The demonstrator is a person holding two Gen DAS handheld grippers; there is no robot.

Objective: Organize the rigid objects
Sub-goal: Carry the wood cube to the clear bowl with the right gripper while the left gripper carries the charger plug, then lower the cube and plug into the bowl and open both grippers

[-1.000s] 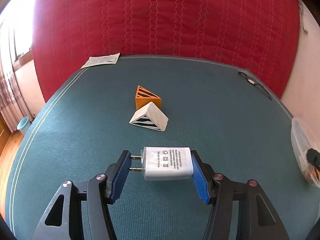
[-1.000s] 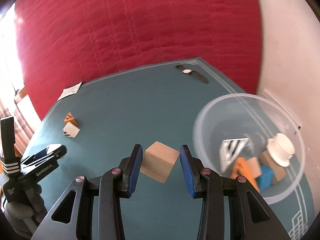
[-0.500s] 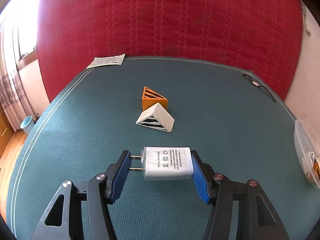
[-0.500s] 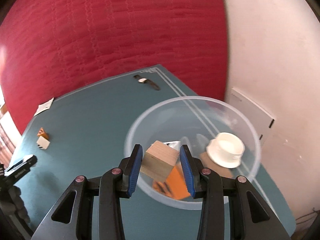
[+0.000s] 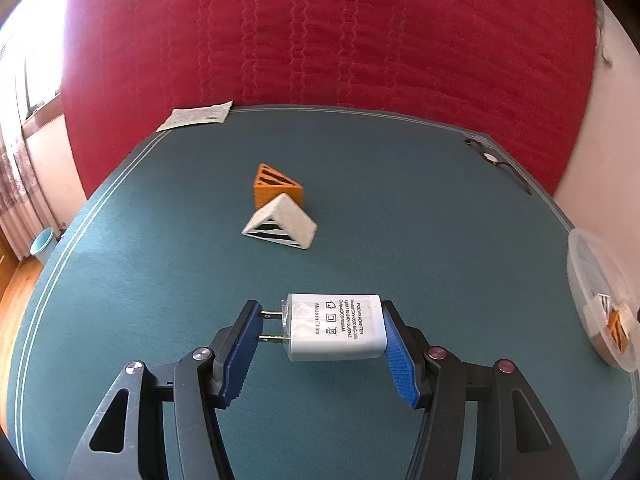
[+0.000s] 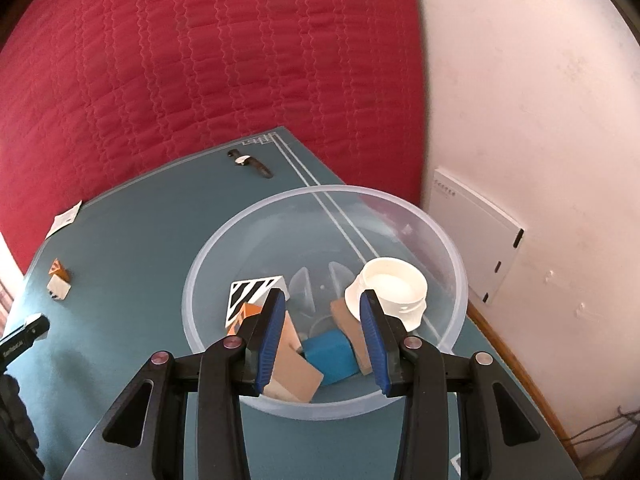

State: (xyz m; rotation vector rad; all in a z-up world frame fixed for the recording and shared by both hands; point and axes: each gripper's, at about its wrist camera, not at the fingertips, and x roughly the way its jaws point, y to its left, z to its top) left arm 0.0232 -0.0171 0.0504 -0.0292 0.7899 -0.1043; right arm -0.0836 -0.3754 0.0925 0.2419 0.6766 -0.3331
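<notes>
My left gripper (image 5: 320, 340) is shut on a white power adapter (image 5: 334, 332), held above the teal table (image 5: 160, 280). Ahead of it lie an orange striped wedge (image 5: 276, 188) and a white striped wedge (image 5: 282, 228), touching. My right gripper (image 6: 322, 320) is open and empty, hovering over the clear plastic bowl (image 6: 208, 264). In the bowl lie a wooden cube (image 6: 294, 376), a blue block (image 6: 330, 354), a white striped wedge (image 6: 252, 290), an orange piece (image 6: 250, 312) and a white cup (image 6: 394, 286).
A wristwatch (image 6: 250, 163) lies at the table's far corner and a paper slip (image 5: 198, 116) at the far left edge. The bowl also shows at the right edge of the left wrist view (image 5: 588, 276). A red quilted backdrop stands behind. The white wall is to the right.
My right gripper carried the wooden cube over the bowl, opened and let it drop in. My left gripper has shifted a little with the adapter still held.
</notes>
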